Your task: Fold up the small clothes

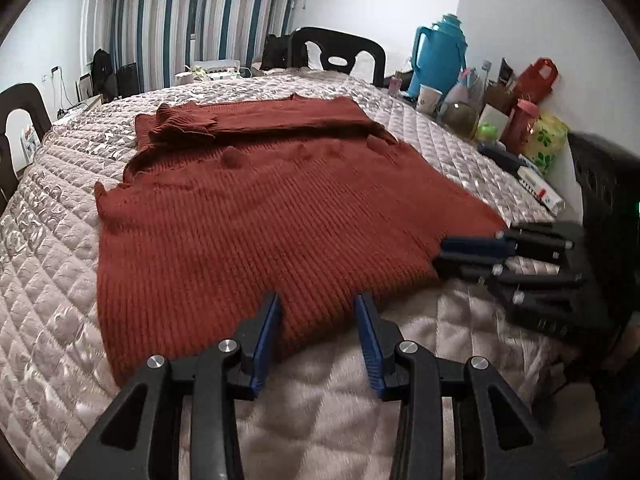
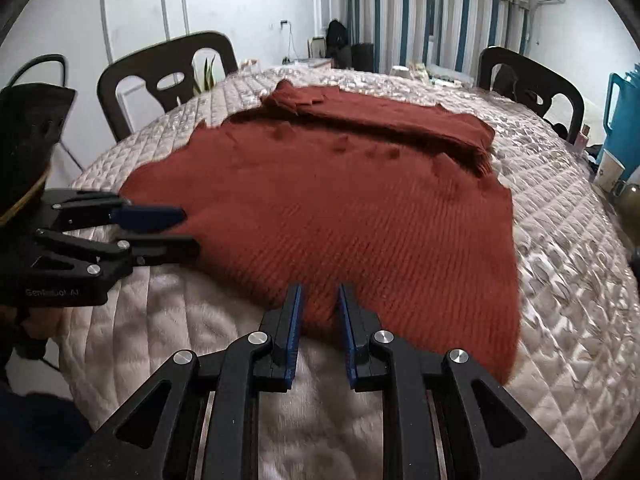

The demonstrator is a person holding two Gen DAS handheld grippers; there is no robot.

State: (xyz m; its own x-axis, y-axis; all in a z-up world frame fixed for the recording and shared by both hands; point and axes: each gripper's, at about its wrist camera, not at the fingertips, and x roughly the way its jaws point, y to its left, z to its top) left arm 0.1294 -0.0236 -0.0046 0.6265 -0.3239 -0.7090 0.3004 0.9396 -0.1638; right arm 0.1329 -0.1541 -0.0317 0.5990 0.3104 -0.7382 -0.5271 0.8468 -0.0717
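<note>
Across the middle of the round worktop (image 1: 60, 216), on its quilted pale cover, the red-brown knitted sweater (image 1: 256, 216) lies spread flat, with its hem toward the person at 6 o'clock and its collar far away at 12 o'clock. One sleeve is already laid across the upper part, from about 10 o'clock to 2 o'clock.

The left hand-held gripper (image 1: 318, 312) stands at the near hem with its blue pads well apart, the cloth between them but not pinched. The right hand-held gripper (image 2: 319, 300) is also at the hem, its pads closer together but with a gap; I judge it is not clamped yet.

The knit is thick and ribbed, with small pompoms in a row across the chest. It looks soft and limp, a little heavy for its size, and it will probably stretch and sag if lifted by one point. The best hold seems to be the two hem corners, taking both layers together. The cover is shiny, so the sweater may slide on it.

At 2 o'clock, well apart from the sweater, stand a blue thermos jug (image 1: 438, 54), cups and bottles.
</note>
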